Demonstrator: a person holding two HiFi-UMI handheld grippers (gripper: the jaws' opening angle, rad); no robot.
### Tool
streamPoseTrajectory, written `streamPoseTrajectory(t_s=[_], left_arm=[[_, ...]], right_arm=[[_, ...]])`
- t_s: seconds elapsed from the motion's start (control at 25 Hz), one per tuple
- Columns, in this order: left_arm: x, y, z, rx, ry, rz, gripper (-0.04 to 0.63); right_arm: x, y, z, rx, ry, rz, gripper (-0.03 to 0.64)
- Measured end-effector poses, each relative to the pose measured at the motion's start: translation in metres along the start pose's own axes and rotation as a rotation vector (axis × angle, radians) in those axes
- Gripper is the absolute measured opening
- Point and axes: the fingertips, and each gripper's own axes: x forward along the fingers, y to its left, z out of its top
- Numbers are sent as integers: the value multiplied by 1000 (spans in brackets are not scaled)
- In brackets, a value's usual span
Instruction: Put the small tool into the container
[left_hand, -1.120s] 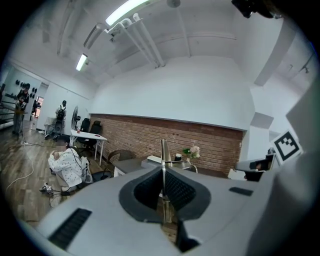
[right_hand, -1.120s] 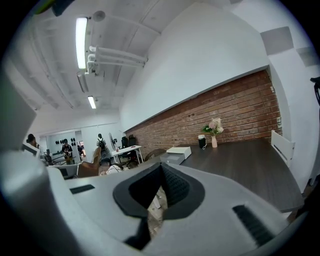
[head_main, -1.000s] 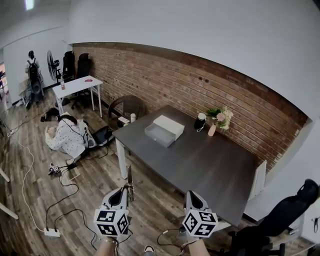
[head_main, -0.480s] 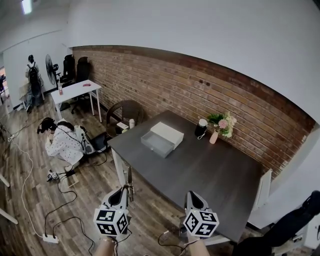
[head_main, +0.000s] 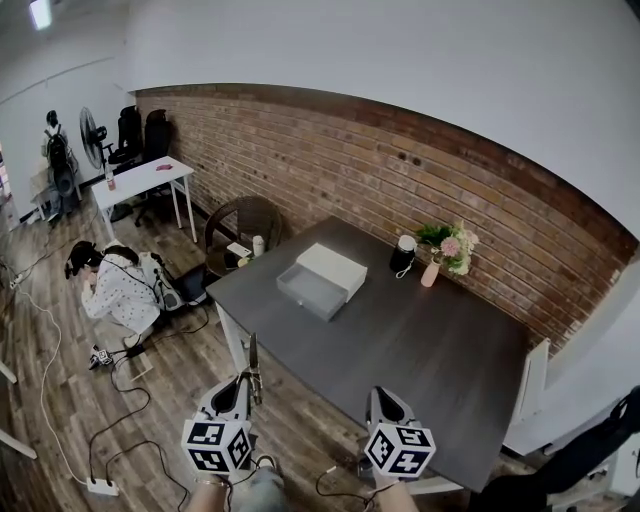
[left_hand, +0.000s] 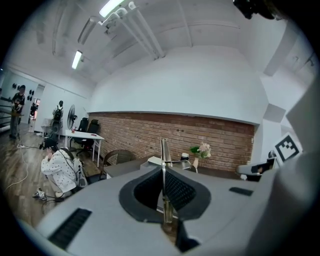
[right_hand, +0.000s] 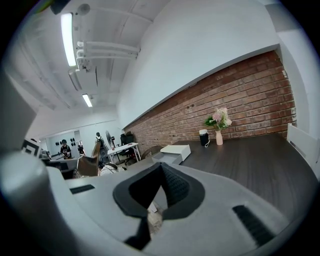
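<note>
A thin metal tool (head_main: 253, 360) stands upright out of my left gripper (head_main: 248, 386), whose jaws are shut on it; in the left gripper view the tool (left_hand: 163, 150) runs up between the dark pads of that gripper (left_hand: 163, 171). My right gripper (head_main: 383, 396) hangs beside it at the bottom of the head view, its jaws (right_hand: 161, 166) closed together with nothing in them. Both are over the wooden floor, short of the dark table (head_main: 430, 360). On the table's far left part sits a white box (head_main: 333, 266) with its grey drawer (head_main: 305, 290) pulled out; the box (right_hand: 174, 150) also shows in the right gripper view.
A dark cup (head_main: 402, 254) and a vase of flowers (head_main: 445, 250) stand by the brick wall. A person (head_main: 115, 290) sits on the floor at left among cables and a power strip (head_main: 98, 487). A wicker chair (head_main: 245, 220) is at the table's left end, a white chair (head_main: 535, 375) at its right.
The whole view has drawn nearer to the table, which now sits a little more to the left and closer. Both grippers keep their places at the bottom; the tool stays held.
</note>
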Motion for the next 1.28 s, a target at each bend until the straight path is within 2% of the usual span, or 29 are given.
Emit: streamPoseTrajectory(t_s=[0.24,0.72,1.28], left_arm=[[60,27,7,-28,0,-35,6],[187,88,60,5,9,-125,6],[285,132,84,14,32,-224,6]], right_arm=[[51,-8,11,-4,6,-47,2],[164,4,55,36,-26,-138,2],[247,8,84,64,-54,-242,2]])
